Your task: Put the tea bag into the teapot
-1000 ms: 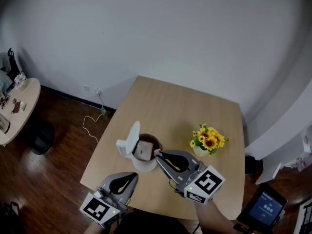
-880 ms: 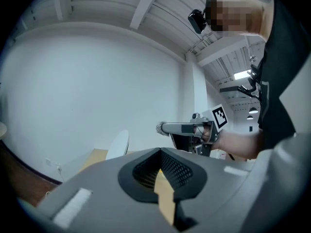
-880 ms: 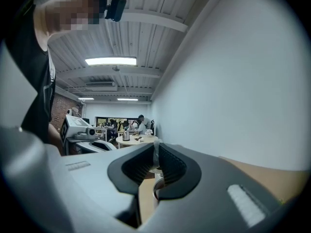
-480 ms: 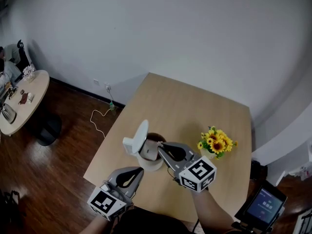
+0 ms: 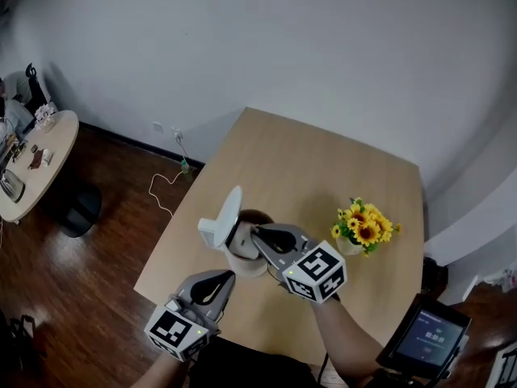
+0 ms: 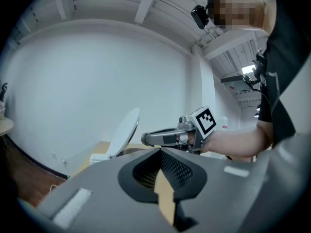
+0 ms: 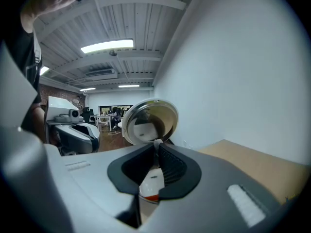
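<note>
Table [image 5: 323, 176] bears one teapot [image 5: 241, 265]; right tool [image 5: 257, 235] pinches one tea bag [image 7: 148, 186], left tool [image 5: 227, 276] closed.

Upright lid [image 5: 229, 213] flanking teapot [image 5: 240, 264] mouth; flowers [image 5: 365, 226] well rightward.

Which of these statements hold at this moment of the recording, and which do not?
1. The teapot has its lid swung open. True.
2. The right gripper is empty. False: it is shut on the tea bag, over the teapot.
3. The sunflowers stand on the same table as the teapot. True.
4. The left gripper grips the lid. False: it is shut and apart from the lid, nearer the person.
</note>
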### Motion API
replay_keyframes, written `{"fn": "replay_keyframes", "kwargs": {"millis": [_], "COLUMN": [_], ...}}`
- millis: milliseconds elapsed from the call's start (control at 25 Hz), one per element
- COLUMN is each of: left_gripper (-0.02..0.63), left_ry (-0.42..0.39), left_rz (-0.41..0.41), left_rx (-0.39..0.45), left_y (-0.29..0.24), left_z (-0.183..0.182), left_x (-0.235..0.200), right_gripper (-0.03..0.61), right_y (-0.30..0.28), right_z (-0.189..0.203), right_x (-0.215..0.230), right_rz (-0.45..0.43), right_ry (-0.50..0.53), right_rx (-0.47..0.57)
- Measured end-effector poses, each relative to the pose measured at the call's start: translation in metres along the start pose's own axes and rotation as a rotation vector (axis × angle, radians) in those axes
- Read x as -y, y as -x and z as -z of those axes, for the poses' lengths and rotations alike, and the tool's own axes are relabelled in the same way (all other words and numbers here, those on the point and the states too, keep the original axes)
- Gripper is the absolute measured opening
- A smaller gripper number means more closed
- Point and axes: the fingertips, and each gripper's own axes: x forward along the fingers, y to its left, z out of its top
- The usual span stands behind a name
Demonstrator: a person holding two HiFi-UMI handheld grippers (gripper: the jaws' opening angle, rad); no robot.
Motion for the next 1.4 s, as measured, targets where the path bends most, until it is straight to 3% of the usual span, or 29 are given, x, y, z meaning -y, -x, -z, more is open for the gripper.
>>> {"fn": "replay_keyframes", "kwargs": {"millis": [480, 1000, 1160, 1400], "left_gripper": [0.005, 0.005, 0.005, 0.005], "left_ry": [0.003, 0.027, 0.045, 0.057], "left_rz": [-0.021, -0.033, -0.036, -0.035], "left_rx": [0.002, -0.006, -0.013, -0.012], "left_y": [0.007, 0.017, 0.021, 0.025], "left_z": [0.003, 0.004, 0.005, 0.0], "left_x": [-0.012, -0.011, -0.013, -0.016], "right_gripper": [0.034, 0.052, 0.095, 0.095], "right_y": [-0.026, -0.027, -0.029, -0.024], "right_z": [0.033, 0.037, 0.041, 0.041], "right_x": [0.005, -0.003, -0.005, 0.007], "right_rz": [0.003, -0.009, -0.016, 0.027], "right_ry": [0.082, 0.141, 0.139, 0.114], "right_rx": [-0.251, -0.348, -0.376, -0.368]}}
